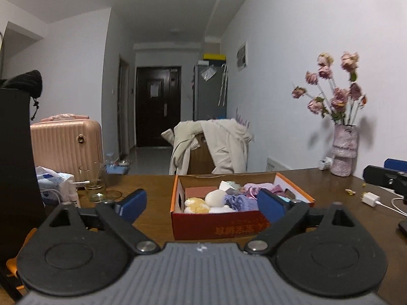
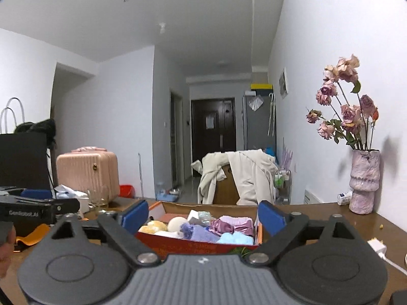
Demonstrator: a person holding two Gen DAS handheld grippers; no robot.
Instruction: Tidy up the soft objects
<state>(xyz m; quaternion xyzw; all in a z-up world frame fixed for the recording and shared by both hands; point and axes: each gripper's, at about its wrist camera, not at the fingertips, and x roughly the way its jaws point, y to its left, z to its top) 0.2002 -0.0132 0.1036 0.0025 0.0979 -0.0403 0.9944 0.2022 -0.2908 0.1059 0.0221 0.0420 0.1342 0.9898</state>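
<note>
— While both claws hang in the air with nothing in them, where are the soft things?
— Packed in an orange cardboard box (image 1: 243, 225) on the brown tabletop (image 1: 157, 185): a yellow plush (image 1: 196, 204), a white ball (image 1: 215, 198), purple knit cloth (image 1: 240, 202) and pink satin fabric (image 2: 232, 225).
— How do the claws stand?
— The left claw (image 1: 202, 204) and right claw (image 2: 203, 218) are both spread wide, blue pads apart, level, facing the box from its near side. Nothing lies between the pads. My guess is that they are drawn back because the box looks full.
— Does one view add anything?
— Yes. The right wrist view shows a light blue fluffy item (image 2: 236, 239) at the near right corner, and the left claw's black body at its far left. The left wrist view alone shows a white charger (image 1: 371, 199) on the right and a drinking glass (image 1: 94, 184) on the left.
</note>
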